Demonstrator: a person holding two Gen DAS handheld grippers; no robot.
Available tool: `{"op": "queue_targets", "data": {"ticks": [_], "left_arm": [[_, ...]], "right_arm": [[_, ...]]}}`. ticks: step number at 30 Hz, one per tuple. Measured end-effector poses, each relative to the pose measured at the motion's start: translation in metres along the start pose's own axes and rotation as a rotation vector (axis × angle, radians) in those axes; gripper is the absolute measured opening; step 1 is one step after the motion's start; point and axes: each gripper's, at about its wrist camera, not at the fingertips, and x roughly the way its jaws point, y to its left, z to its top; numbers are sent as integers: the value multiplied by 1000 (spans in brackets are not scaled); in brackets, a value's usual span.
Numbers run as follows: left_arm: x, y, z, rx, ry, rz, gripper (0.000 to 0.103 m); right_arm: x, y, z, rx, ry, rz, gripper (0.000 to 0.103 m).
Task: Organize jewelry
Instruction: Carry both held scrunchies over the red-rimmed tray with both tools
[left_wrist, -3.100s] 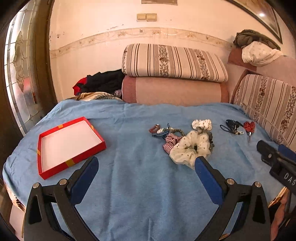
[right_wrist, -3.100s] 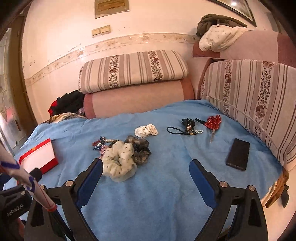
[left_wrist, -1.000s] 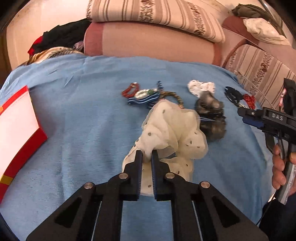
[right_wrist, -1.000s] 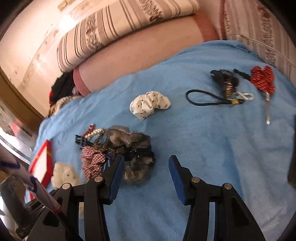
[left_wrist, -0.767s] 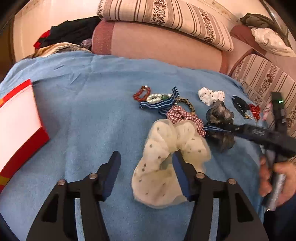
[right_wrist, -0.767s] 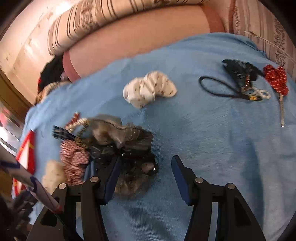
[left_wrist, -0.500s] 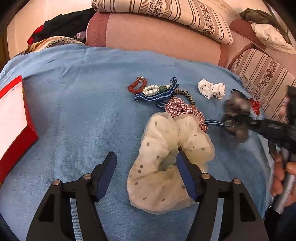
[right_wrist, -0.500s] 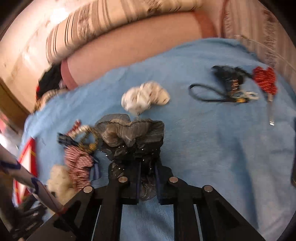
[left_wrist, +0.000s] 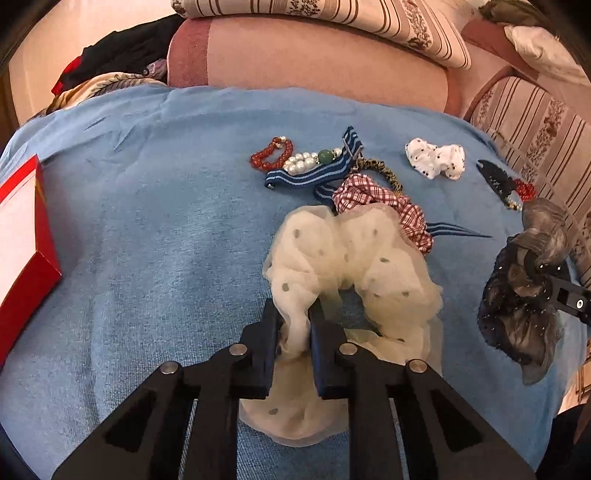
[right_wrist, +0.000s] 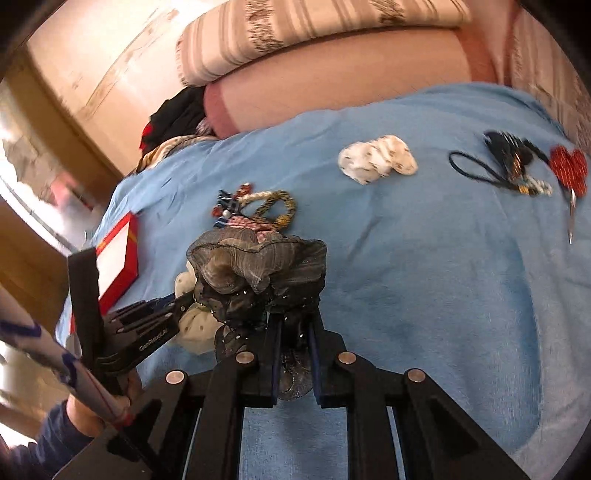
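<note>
My left gripper (left_wrist: 293, 321) is shut on the cream dotted scrunchie (left_wrist: 373, 266), which lies on the blue cloth (left_wrist: 166, 229). My right gripper (right_wrist: 293, 328) is shut on the grey-black scrunchie (right_wrist: 255, 269) and holds it above the cloth; it also shows at the right of the left wrist view (left_wrist: 524, 295). A red beaded bracelet (left_wrist: 272, 158), a pearl bracelet (left_wrist: 308, 160), a blue striped band (left_wrist: 314, 177), a red check scrunchie (left_wrist: 376, 199) and a white dotted scrunchie (left_wrist: 436, 162) lie beyond. The red box (left_wrist: 22, 236) sits at the left.
A black strap with keys (right_wrist: 506, 158) and a red heart charm (right_wrist: 569, 170) lie at the far right of the cloth. Pink and striped cushions (left_wrist: 314, 62) line the back and right. Dark clothes (left_wrist: 122, 59) are piled at the back left.
My left gripper has shut on the cream scrunchie after being open around it. My right gripper has lifted the grey-black scrunchie off the cloth and carried it toward me.
</note>
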Motion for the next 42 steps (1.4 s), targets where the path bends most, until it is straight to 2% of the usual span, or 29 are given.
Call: {"op": "queue_targets", "data": {"ticks": [2,9,13,25,34,42], "left_arm": [[-5,2,0,-6,-10,-18,12],[-27,8,6,-12,-64,-13,11],[-45,12,8,1,-113,13,11],[-98,66,10,-88,-205,51,12],[-142,129,12,-200,-285,103,12],[-169,198,5,-314,-328,200,12]], "right_arm": [[0,2,3,-9,-17,6,14],[-1,9,6,-12,-58,32,14],[-4,20,9,-26,-102,54,14],[2,62,12,-82,-120,90,14],[12,136,25,-169,-106,141,14],[39,216,36,-275,-62,189,14]]}}
